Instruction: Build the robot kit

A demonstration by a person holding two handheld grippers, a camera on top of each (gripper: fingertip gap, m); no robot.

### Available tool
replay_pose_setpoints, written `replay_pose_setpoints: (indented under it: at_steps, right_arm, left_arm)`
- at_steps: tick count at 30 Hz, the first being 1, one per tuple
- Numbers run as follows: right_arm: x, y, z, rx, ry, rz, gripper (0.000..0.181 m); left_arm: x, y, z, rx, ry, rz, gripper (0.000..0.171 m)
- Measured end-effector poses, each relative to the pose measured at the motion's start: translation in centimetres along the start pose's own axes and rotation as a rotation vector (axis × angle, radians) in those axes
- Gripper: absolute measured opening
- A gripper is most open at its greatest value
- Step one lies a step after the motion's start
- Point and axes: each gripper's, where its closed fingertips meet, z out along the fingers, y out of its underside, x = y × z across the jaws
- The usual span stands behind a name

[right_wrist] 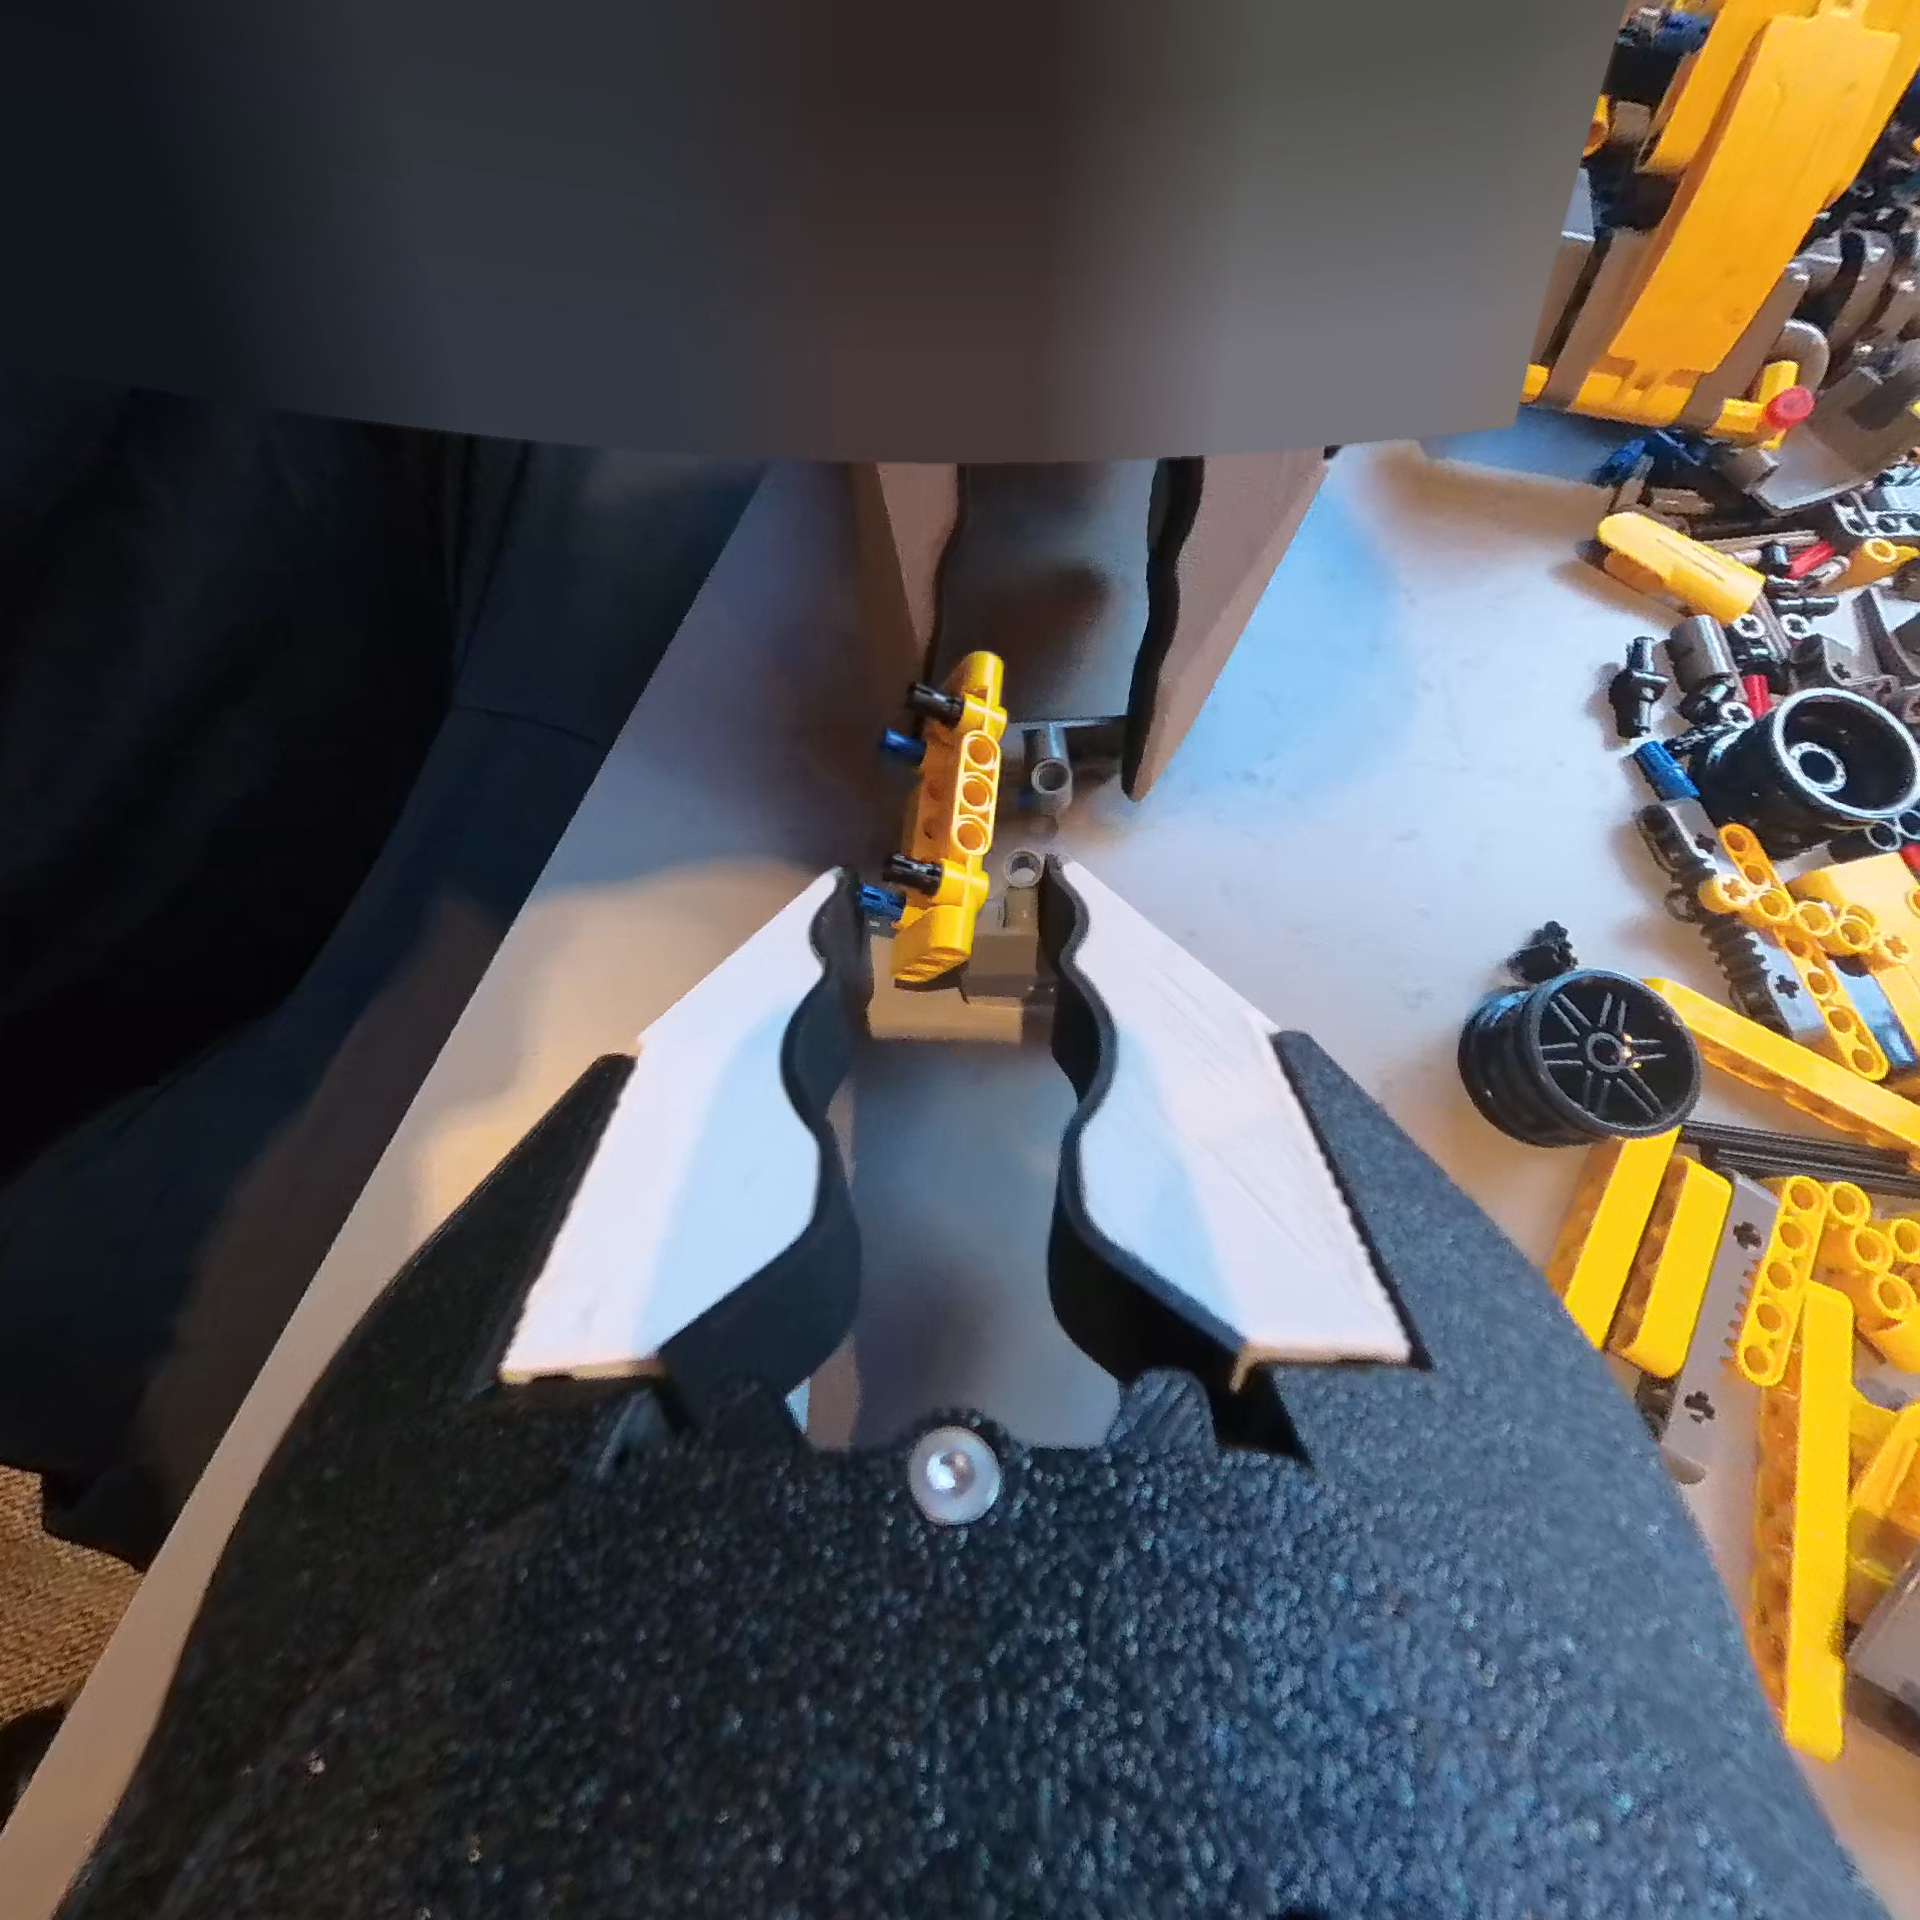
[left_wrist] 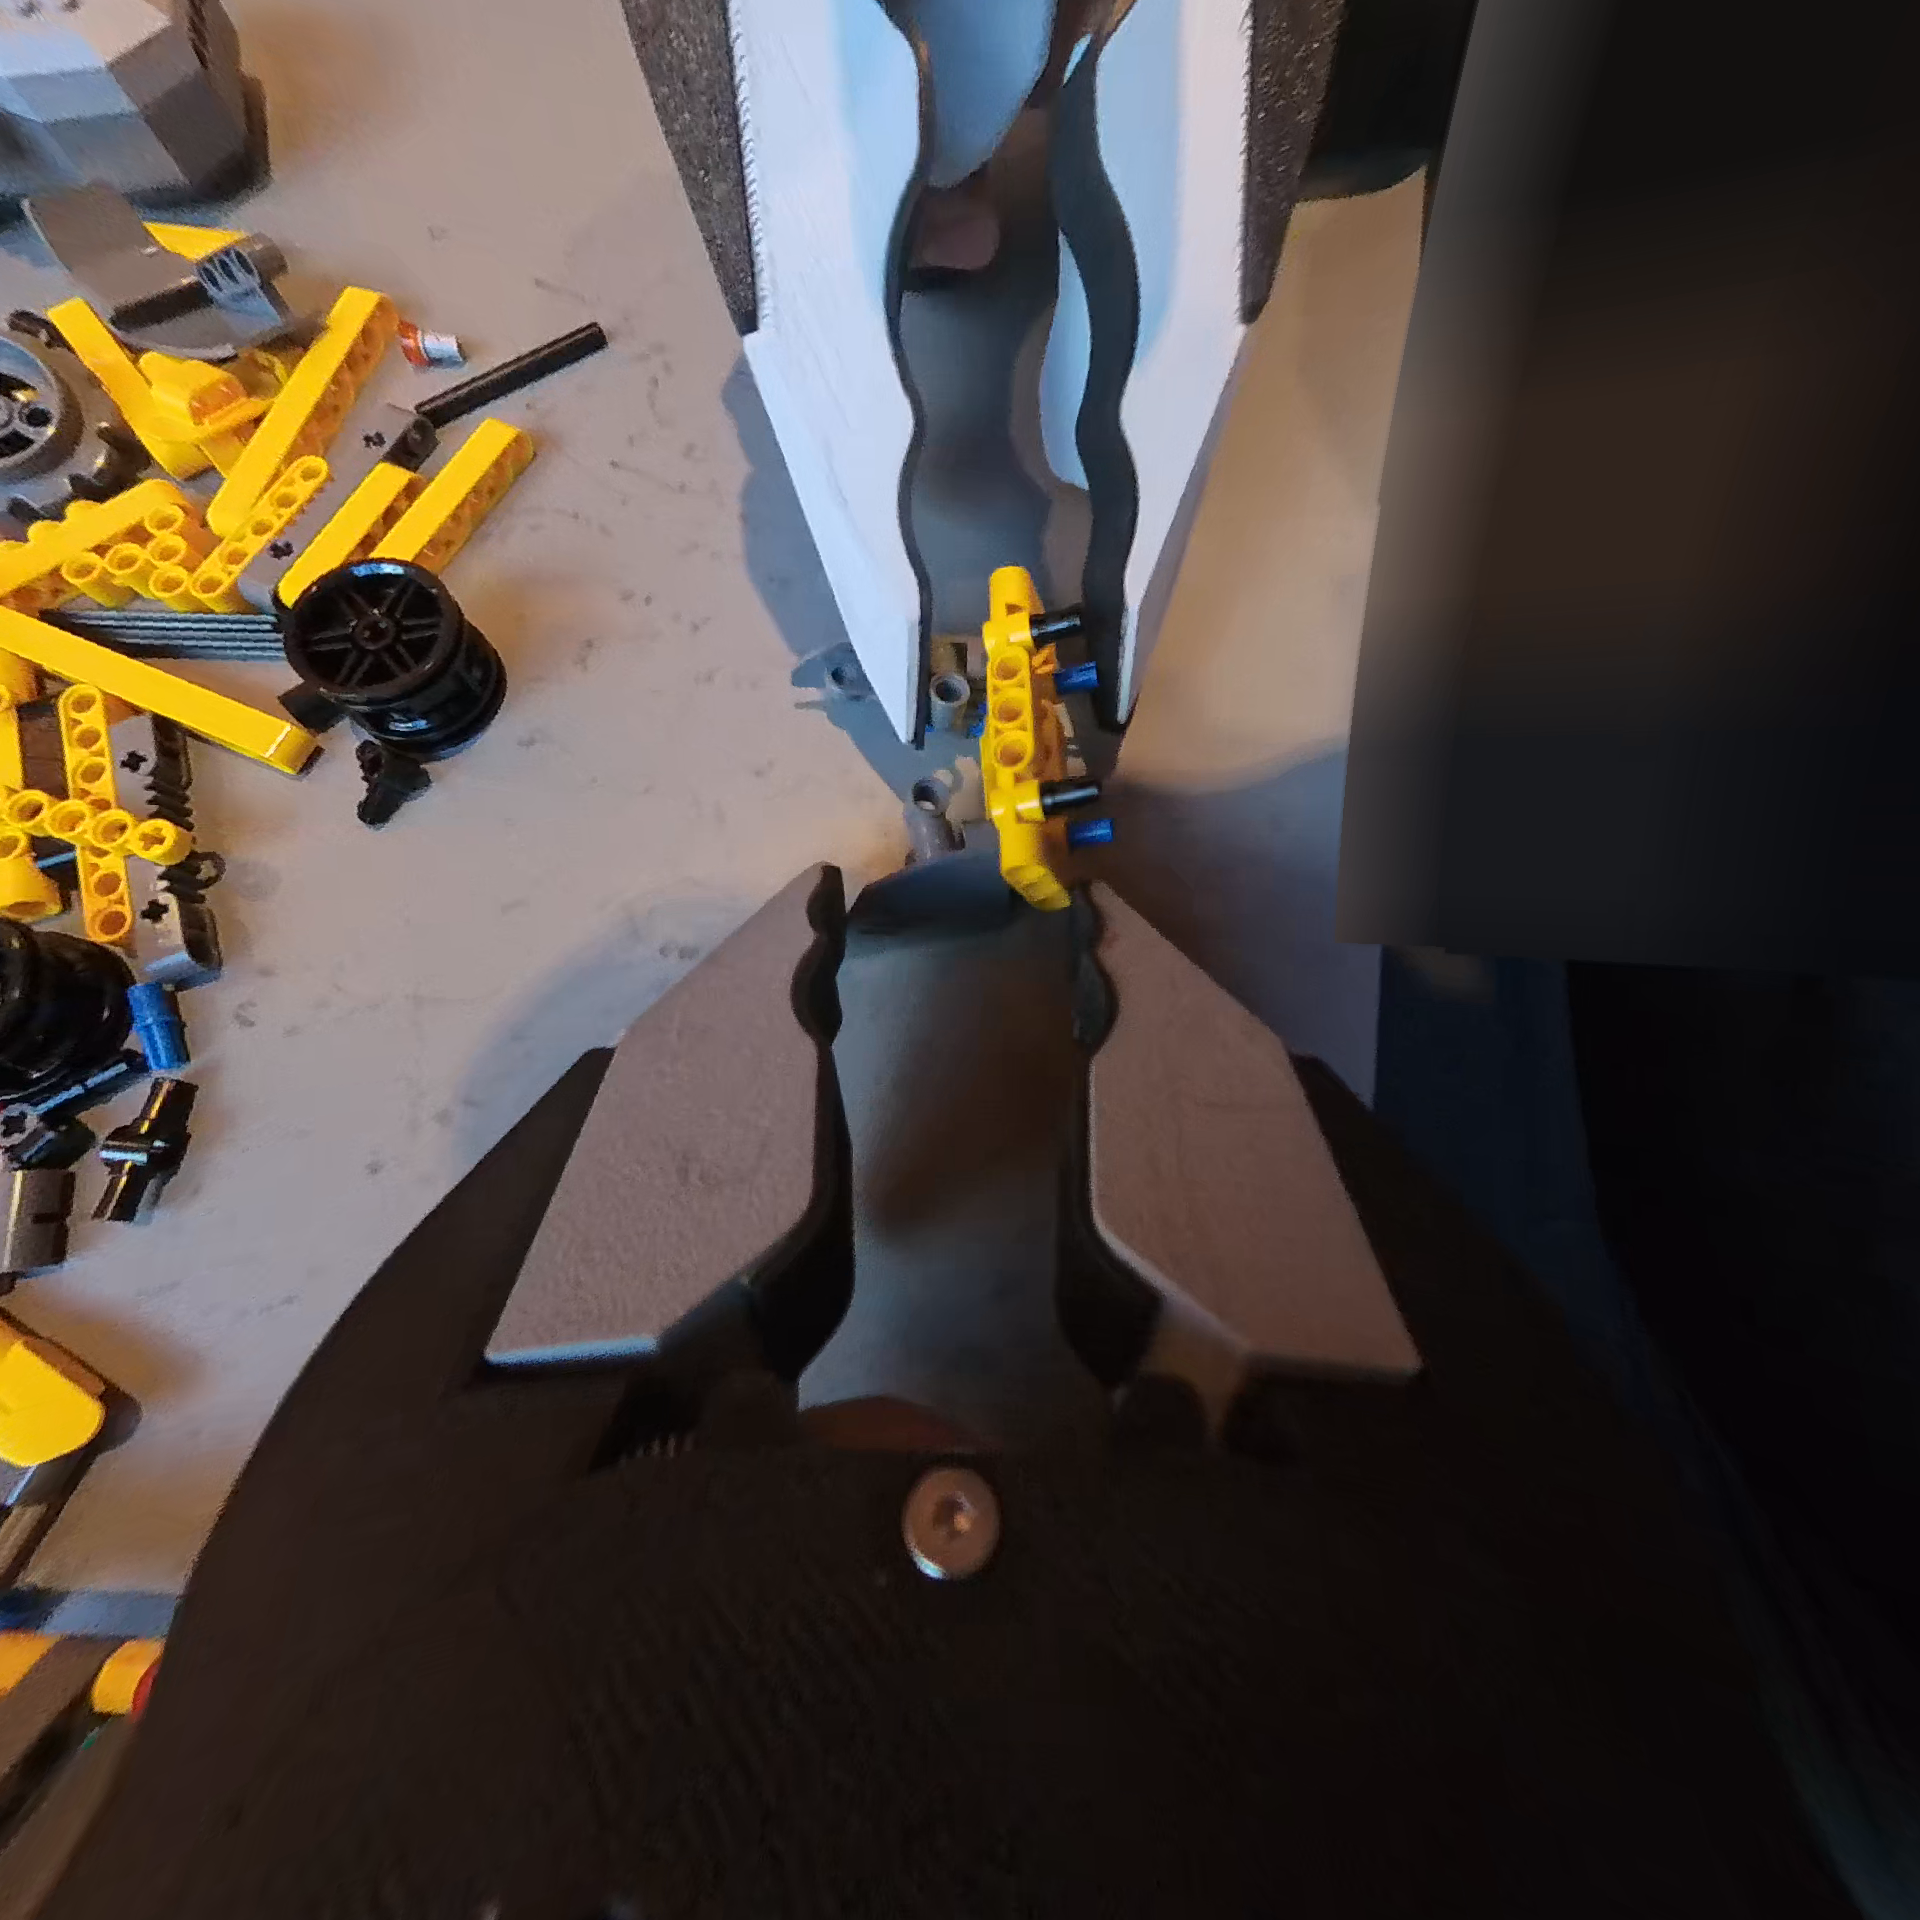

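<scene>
We hold a yellow beam point(left_wrist: 1020, 738) assembly with grey block point(right_wrist: 1006, 940) between both grippers over the table point(left_wrist: 644, 831) edge: right gripper point(right_wrist: 951, 914) clamps it, left gripper's point(left_wrist: 961, 894) grip unclear. Off-centre hold could let it twist.

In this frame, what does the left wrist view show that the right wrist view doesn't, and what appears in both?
Only the left wrist view shows a loose black axle and a blue pin.

Only the right wrist view shows the large yellow built model and its red stud.

Both show the yellow beam assembly between the left hand-held gripper and right hand-held gripper, the spoked black wheel and the pale table.
</scene>
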Motion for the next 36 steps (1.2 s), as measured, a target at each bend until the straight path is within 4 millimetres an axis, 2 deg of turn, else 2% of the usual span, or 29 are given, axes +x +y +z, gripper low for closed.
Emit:
replay_pose_setpoints:
  at_steps: [12, 16, 21, 25, 28, 36]
  right_arm:
    - [0.10, 0.00, 0.16, -0.027, 0.069, -0.085, 0.034]
    - [0.43, 0.03, -0.08, -0.002, 0.003, 0.044, 0.036]
    - [0.49, 0.27, -0.11, -0.015, 0.016, 0.020, 0.039]
    - [0.54, 0.26, -0.18, -0.014, 0.028, 0.025, 0.053]
    - [0.26, 0.25, -0.21, -0.011, 0.016, 0.009, 0.042]
    - [0.33, 0.41, -0.11, -0.022, 0.028, -0.024, 0.041]
  left_arm:
    - [-0.13, 0.13, 0.13, -0.013, -0.032, 0.003, 0.043]
    - [-0.39, 0.01, 0.10, -0.004, -0.028, -0.015, 0.043]
    - [-0.45, 0.07, 0.22, -0.011, -0.035, -0.006, 0.045]
    - [-0.72, 0.03, 0.31, -0.014, -0.053, -0.003, 0.039]
    - [-0.61, 0.00, 0.43, -0.018, -0.052, 0.006, 0.043]
    - [-0.62, -0.01, 0.53, -0.024, -0.068, 0.017, 0.044]
